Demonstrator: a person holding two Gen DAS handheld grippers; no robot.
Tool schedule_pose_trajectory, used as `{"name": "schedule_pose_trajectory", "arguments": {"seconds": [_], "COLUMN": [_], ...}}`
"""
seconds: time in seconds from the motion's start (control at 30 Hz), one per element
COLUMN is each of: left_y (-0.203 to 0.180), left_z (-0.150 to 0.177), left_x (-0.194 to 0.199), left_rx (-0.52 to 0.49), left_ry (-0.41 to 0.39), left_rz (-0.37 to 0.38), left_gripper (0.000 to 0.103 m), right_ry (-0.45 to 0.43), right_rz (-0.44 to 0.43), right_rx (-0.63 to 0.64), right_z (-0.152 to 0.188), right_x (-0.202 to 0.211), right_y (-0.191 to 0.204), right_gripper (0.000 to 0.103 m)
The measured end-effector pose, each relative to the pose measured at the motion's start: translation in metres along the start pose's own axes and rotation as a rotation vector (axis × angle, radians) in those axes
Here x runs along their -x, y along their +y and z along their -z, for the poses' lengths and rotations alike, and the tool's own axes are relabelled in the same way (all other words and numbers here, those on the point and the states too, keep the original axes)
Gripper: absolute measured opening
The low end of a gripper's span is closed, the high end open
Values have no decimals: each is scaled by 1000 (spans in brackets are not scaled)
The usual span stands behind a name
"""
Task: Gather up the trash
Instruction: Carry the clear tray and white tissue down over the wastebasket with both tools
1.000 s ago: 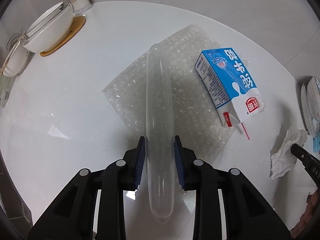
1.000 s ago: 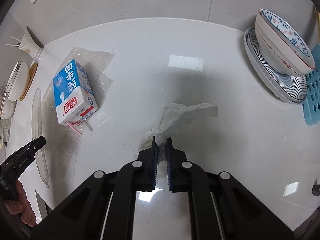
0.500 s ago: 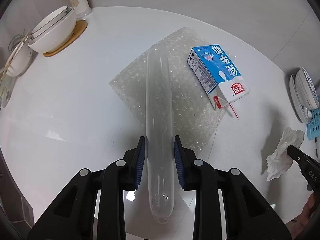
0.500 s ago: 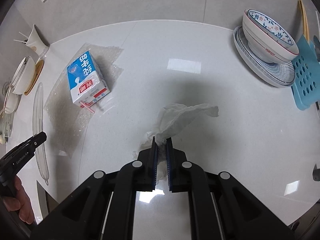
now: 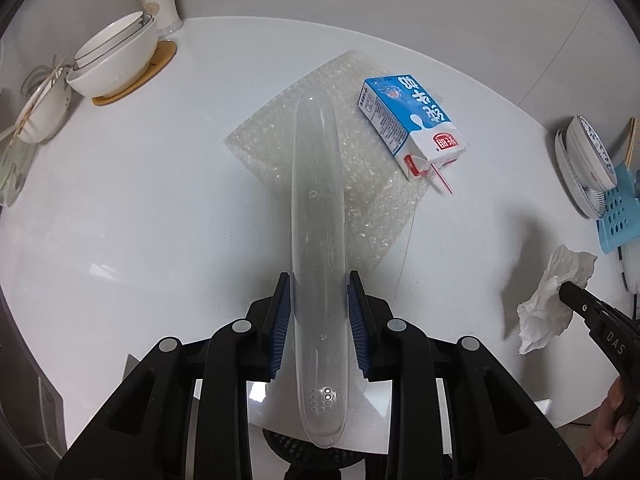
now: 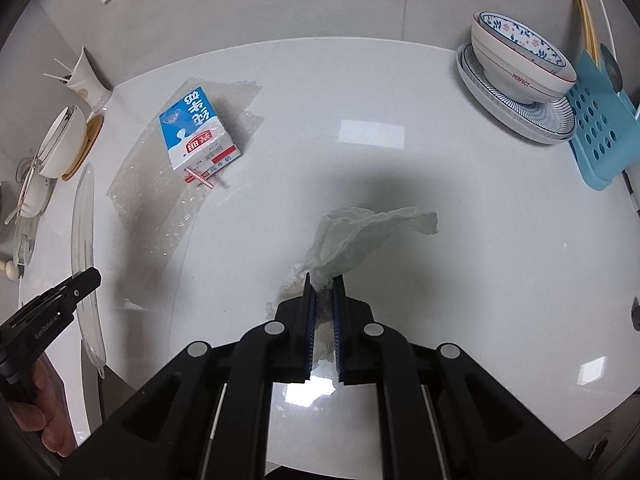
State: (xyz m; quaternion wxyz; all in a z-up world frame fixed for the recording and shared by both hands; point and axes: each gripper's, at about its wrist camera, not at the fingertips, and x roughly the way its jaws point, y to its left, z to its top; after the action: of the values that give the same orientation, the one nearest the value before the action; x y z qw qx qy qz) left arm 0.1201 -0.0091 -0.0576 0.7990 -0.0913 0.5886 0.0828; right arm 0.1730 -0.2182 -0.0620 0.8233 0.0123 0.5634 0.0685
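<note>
My left gripper (image 5: 319, 280) is shut on a long clear plastic case (image 5: 318, 216) and holds it lengthwise above the white round table (image 5: 140, 200). My right gripper (image 6: 323, 280) is shut on a crumpled white tissue (image 6: 360, 232), lifted off the table; the tissue also shows in the left wrist view (image 5: 554, 296). A blue and white milk carton (image 5: 412, 124) with a red straw lies on a sheet of bubble wrap (image 5: 360, 184); both show in the right wrist view, carton (image 6: 196, 132), wrap (image 6: 160, 200).
White bowls (image 5: 112, 60) on a wooden coaster and a white cup (image 5: 158, 6) stand at the far left. A patterned bowl on a striped plate (image 6: 516, 60) and a blue perforated rack (image 6: 600, 128) stand at the right.
Both grippers have risen and pulled back from the table with their loads. The carton and bubble wrap look smaller and farther; more of the table edge shows.
</note>
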Motion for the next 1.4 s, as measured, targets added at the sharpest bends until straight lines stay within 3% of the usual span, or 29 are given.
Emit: {"name": "schedule_pose_trajectory", "arguments": {"seconds": [1.4], "left_y": [8], "left_z": [120], "left_x": [67], "left_rx": [-102], "left_ry": [-33], "left_rz": [111], "left_gripper": [27], "right_ry": [-77], "right_rz": [-72], "right_rx": [62], "right_z": [108], "right_x": [50], "right_y": [25], "right_gripper": [7]}}
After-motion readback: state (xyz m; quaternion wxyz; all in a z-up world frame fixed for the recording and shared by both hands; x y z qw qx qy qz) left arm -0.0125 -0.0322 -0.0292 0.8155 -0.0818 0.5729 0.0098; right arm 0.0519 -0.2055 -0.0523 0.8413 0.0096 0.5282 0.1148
